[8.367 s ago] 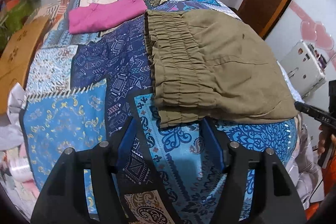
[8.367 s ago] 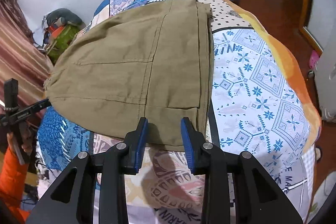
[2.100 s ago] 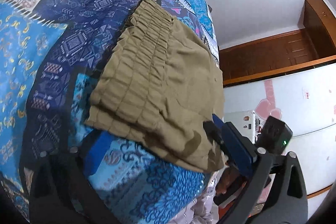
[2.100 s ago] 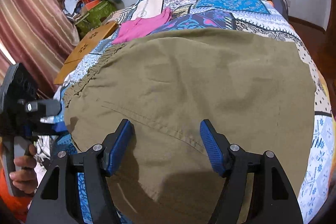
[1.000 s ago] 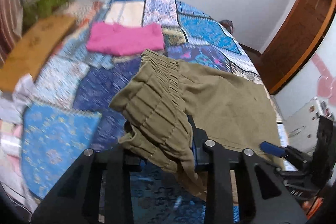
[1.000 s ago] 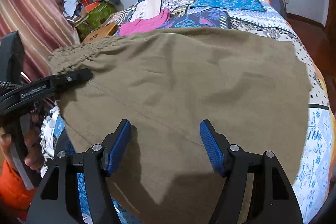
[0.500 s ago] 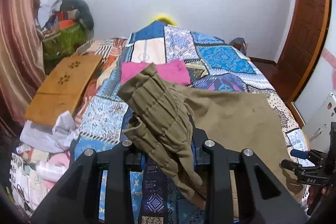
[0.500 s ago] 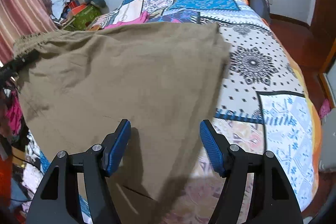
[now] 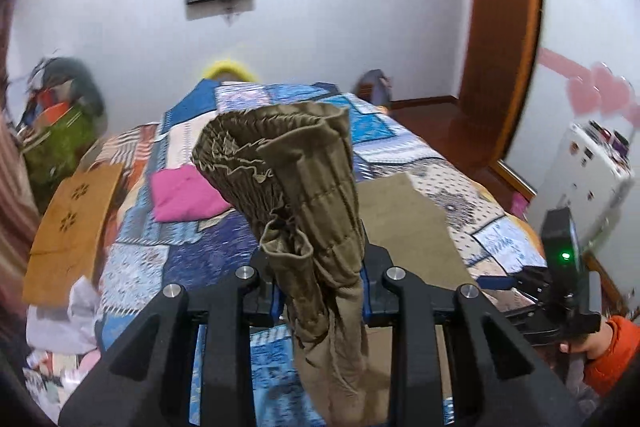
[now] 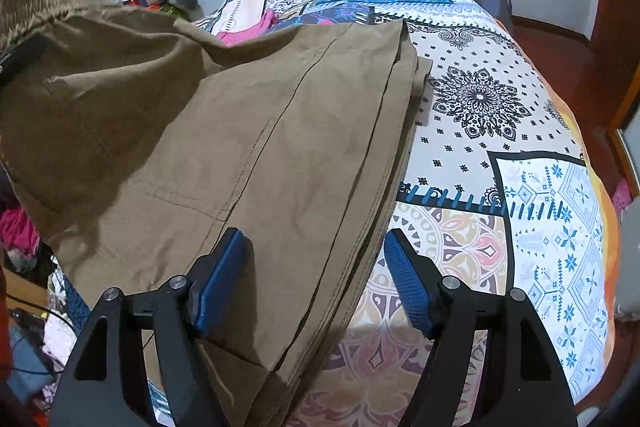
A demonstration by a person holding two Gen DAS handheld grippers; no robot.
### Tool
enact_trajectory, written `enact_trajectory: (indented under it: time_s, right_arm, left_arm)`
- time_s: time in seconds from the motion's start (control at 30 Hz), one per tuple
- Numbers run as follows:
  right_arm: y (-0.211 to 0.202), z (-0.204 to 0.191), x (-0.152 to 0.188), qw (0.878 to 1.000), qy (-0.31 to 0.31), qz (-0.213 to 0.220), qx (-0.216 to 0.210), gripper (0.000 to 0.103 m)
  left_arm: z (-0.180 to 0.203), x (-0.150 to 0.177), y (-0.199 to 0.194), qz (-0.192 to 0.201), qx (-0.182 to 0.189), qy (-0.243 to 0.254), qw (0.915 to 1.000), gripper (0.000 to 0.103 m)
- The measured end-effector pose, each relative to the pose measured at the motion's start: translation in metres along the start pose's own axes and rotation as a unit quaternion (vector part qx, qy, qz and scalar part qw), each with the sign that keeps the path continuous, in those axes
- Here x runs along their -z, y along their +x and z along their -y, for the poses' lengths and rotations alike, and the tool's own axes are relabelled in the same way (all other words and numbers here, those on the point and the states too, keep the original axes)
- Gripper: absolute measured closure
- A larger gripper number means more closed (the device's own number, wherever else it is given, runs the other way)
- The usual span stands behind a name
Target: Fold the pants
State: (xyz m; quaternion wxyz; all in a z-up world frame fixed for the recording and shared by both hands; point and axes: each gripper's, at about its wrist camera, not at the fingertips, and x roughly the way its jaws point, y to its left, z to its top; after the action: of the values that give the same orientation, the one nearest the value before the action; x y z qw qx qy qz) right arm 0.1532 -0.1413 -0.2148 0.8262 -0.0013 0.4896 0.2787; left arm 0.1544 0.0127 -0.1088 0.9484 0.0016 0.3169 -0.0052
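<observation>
1. Left tool (image 9: 320,291) is clamped on the bunched elastic waistband (image 9: 280,155) of the olive pants (image 10: 248,155), lifted well above the bed (image 10: 500,131). The fabric hangs in a thick wad between the pads and drapes down in front of the lens.
2. Right tool (image 10: 312,279) is spread wide, gripping nothing. It sits low over the near folded edge of the pants, one pad over cloth and the other over the quilt just beside the edge.
3. The rest of the pants lies flat on the bed in stacked layers, with the leg hems toward the far side.
4. Risk: only the left tool carries the lifted end. If the wad slips through the pads, the waistband drops in a heap and the fold is lost.
5. Risk: with the right tool not pinning anything, pulling the waistband over could drag the flat layers, skew the stacked edges or slide the pants toward the bed edge.
6. Risk: the waistband is crumpled, so laying it down as is likely leaves a lumpy, crooked fold.
7. Farther back, a pink garment (image 9: 184,197) lies on the bed; an overshoot could land on it.
</observation>
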Motion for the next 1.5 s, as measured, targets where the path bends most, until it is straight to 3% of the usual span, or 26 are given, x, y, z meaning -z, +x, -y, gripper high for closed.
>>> enact_trajectory:
  time_s: [0.17, 0.43, 0.57, 0.77, 1.1, 1.27, 1.4, 1.47, 1.5]
  right_arm:
    - [-0.011, -0.004, -0.004, 1.0, -0.022, 0.0, 0.019, 0.034]
    - [-0.032, 0.01, -0.001, 0.998, -0.028, 0.019, 0.047, 0.034]
    - [-0.014, 0.023, 0.012, 0.999, -0.001, -0.007, 0.039, 0.034]
    - [-0.011, 0.035, 0.014, 0.999, 0.04, -0.002, 0.006, 0.031]
    - [-0.017, 0.032, 0.016, 1.0, 0.02, 0.001, 0.018, 0.031]
    - [-0.033, 0.04, 0.019, 0.998, 0.015, 0.012, 0.051, 0.031]
    - [-0.045, 0.053, 0.02, 0.997, 0.032, 0.023, 0.063, 0.031]
    - [-0.051, 0.057, 0.02, 0.997, 0.038, 0.029, 0.067, 0.031]
    - [-0.054, 0.058, 0.02, 0.996, 0.04, 0.032, 0.069, 0.031]
  left_arm:
    - [0.021, -0.004, 0.01, -0.018, 0.044, 0.004, 0.9989, 0.075]
    - [0.044, 0.0, 0.021, -0.034, 0.082, 0.021, 0.9959, 0.075]
    - [0.059, 0.006, 0.024, -0.041, 0.091, 0.04, 0.9942, 0.075]
    - [0.077, 0.017, 0.036, -0.067, 0.112, 0.062, 0.9895, 0.075]
    - [0.099, 0.043, 0.063, -0.121, 0.146, 0.089, 0.9778, 0.075]
    - [0.107, 0.06, 0.077, -0.148, 0.148, 0.092, 0.9735, 0.075]
    - [0.112, 0.068, 0.082, -0.152, 0.154, 0.095, 0.9716, 0.068]
    - [0.114, 0.068, 0.081, -0.153, 0.166, 0.096, 0.9694, 0.059]
    - [0.114, 0.067, 0.08, -0.156, 0.173, 0.094, 0.9679, 0.046]
